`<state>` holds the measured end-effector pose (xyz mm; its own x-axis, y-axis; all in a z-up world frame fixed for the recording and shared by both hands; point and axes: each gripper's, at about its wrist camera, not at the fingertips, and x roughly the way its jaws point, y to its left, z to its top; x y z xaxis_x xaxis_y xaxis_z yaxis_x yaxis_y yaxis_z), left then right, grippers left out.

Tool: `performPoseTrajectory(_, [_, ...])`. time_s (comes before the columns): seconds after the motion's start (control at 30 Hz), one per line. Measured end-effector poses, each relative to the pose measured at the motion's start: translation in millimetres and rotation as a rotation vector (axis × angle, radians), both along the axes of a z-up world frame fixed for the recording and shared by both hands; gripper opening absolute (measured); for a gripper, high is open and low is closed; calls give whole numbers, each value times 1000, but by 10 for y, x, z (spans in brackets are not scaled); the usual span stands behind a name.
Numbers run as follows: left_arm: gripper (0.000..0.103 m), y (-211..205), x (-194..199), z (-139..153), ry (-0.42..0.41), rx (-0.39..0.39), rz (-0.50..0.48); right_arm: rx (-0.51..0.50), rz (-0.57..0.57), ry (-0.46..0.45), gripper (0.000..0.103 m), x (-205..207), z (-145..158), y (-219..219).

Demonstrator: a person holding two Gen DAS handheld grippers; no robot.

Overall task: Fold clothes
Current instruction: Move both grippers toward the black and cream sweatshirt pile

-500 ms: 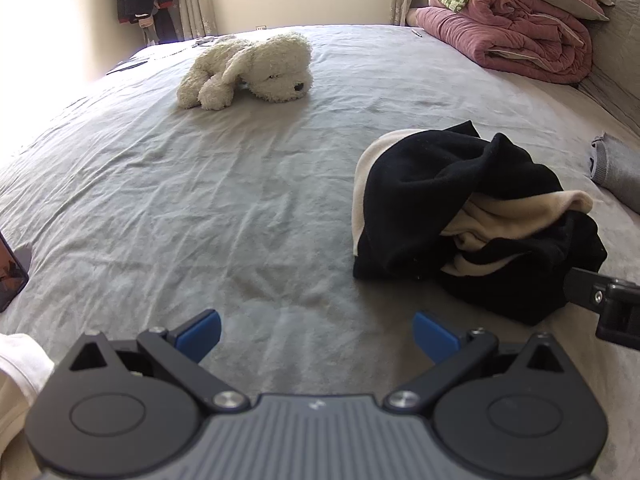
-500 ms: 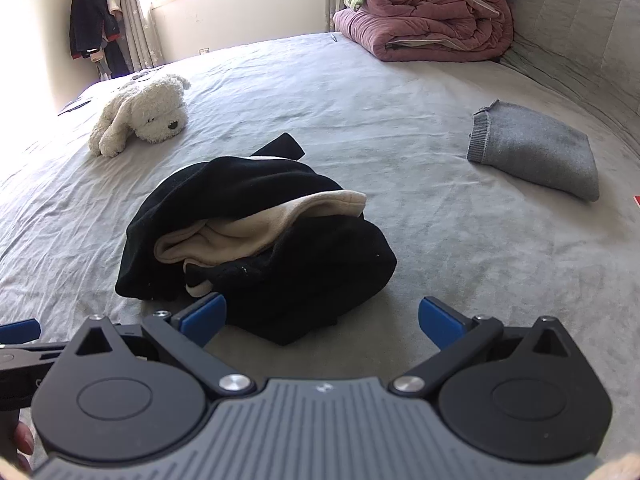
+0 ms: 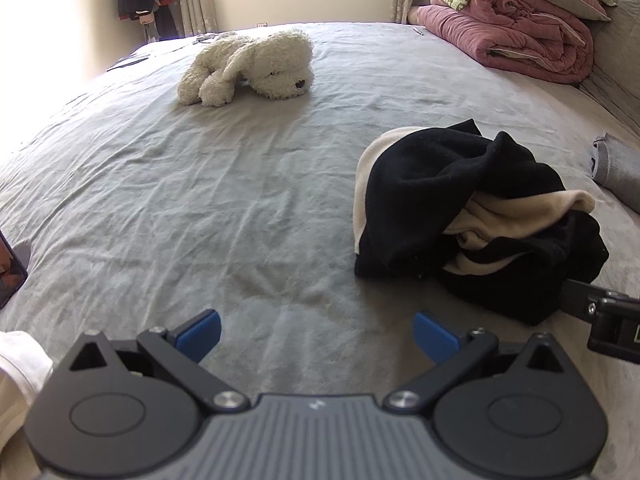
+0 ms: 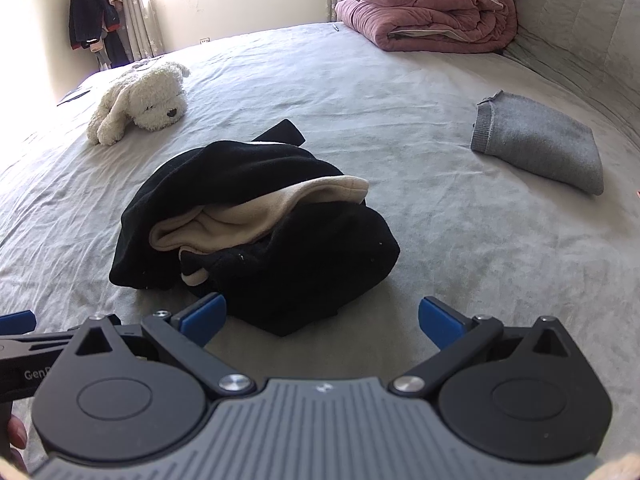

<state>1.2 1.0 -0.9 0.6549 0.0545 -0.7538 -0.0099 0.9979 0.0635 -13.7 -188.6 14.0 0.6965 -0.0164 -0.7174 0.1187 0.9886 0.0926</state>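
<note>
1. The black and cream garment (image 4: 256, 232) is lying crumpled in a heap near the middle of the bed (image 4: 360, 92), with the cream lining bulging out between black folds. Nothing about it is laid flat yet.
2. A grey knit garment (image 4: 540, 144) is sitting folded on the far right of the bed, well apart from the heap, so that piece appears to be finished.
3. The right claw (image 4: 322, 316) is hovering just near the front edge of the heap, its blue pads spread wide and gripping nothing; the left pad is sitting very close to the black fabric, though I cannot tell whether it is touching.
4. The left claw (image 3: 318, 330) is hanging over bare sheet to the left of the heap, its pads also spread wide and holding nothing.
5. By my judgement the folding of this garment is only beginning: it is still needing to be picked up, shaken or spread flat, then folded and set aside.
6. A white plush dog (image 3: 256, 68) is lying at the far left and a rolled pink quilt (image 4: 432, 4) at the far right, both well clear of the work.
</note>
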Motion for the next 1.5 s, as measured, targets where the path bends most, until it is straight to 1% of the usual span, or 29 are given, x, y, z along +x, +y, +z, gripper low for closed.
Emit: performPoseTrajectory(1.5, [103,19,15,-39,16,7,-2,1,6,26,103,34,-44,-5])
